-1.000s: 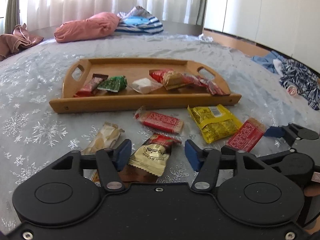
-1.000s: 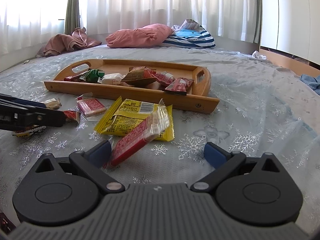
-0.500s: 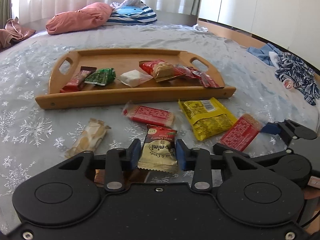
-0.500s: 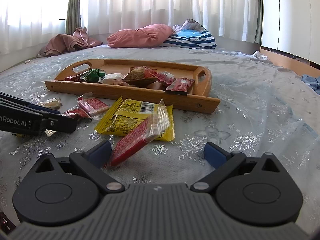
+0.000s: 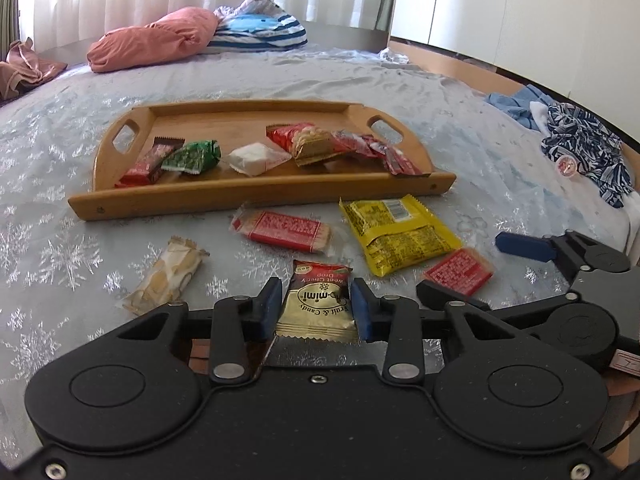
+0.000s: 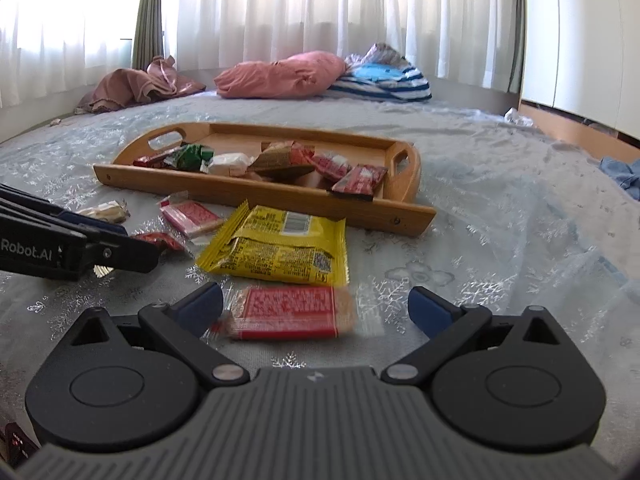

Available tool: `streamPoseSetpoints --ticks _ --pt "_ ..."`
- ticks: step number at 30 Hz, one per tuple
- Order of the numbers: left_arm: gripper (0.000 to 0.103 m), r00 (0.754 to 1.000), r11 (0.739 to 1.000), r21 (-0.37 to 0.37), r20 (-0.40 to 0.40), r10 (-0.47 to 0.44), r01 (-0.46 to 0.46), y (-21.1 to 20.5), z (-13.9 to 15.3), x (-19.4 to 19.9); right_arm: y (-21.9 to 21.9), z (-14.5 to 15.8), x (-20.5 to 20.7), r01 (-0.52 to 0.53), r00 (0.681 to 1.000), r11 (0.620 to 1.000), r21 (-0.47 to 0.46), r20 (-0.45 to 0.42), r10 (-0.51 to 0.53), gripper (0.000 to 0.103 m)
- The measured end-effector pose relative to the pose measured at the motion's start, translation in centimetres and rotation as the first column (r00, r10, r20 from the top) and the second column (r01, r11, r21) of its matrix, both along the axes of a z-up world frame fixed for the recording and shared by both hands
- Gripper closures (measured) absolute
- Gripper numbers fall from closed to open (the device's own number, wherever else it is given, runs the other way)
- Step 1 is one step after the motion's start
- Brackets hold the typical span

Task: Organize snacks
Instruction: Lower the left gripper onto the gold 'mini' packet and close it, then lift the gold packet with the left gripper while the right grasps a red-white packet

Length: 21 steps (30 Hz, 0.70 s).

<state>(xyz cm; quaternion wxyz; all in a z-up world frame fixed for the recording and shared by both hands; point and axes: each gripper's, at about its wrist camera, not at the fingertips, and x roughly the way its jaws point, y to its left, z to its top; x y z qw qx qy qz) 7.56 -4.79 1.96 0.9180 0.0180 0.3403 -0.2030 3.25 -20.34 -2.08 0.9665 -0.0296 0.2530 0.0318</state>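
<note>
My left gripper [image 5: 314,310] is shut on a gold and red candy packet [image 5: 318,302] and holds it above the bedspread. My right gripper [image 6: 316,306] is open, and a red wafer packet [image 6: 290,312] lies flat between its fingers. A wooden tray [image 5: 256,196] further back holds several snacks, and it also shows in the right wrist view [image 6: 280,196]. A yellow packet [image 5: 394,234], a second red wafer packet [image 5: 282,230] and a beige bar [image 5: 166,276] lie loose before the tray.
The bed has a silver snowflake cover [image 5: 52,248]. A pink pillow [image 5: 154,42] and striped bedding [image 5: 260,32] lie at the far end. Patterned clothes [image 5: 580,148] lie at the right edge. White wardrobe doors [image 5: 520,12] stand on the right.
My left gripper closed on the candy packet and lifted it. The red wafer packet by my right gripper dropped from leaning on the yellow packet to lying flat between the fingers.
</note>
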Motion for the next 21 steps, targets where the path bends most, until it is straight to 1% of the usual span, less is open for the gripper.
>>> streamPoseSetpoints --ticks 3,8,13,17,21 --pt "0.068 1.0 1.0 -0.005 -0.019 0.013 -0.013 -0.2 -0.5 0.3 0.2 0.1 -0.5 0.007 1.0 1.0 -0.022 0.011 -0.007 0.0" --pt "0.068 1.0 1.0 0.001 -0.001 0.014 -0.014 -0.5 -0.6 0.1 0.6 0.5 -0.7 -0.006 1.0 0.999 -0.053 -0.01 0.006 0.0" --pt "0.07 1.0 1.0 -0.001 0.003 0.015 -0.015 -0.5 -0.4 -0.2 1.1 1.0 -0.8 -0.057 0.998 0.998 -0.042 -0.032 0.055 0.009" --pt "0.07 1.0 1.0 -0.008 0.009 0.021 -0.021 -0.2 0.0 -0.3 1.2 1.2 -0.5 -0.044 0.998 0.998 -0.034 -0.048 0.043 0.022" --pt "0.07 0.999 0.999 -0.016 0.012 0.031 -0.031 0.2 0.3 -0.4 0.7 1.2 0.0 -0.022 0.997 1.0 0.016 -0.07 0.023 0.023"
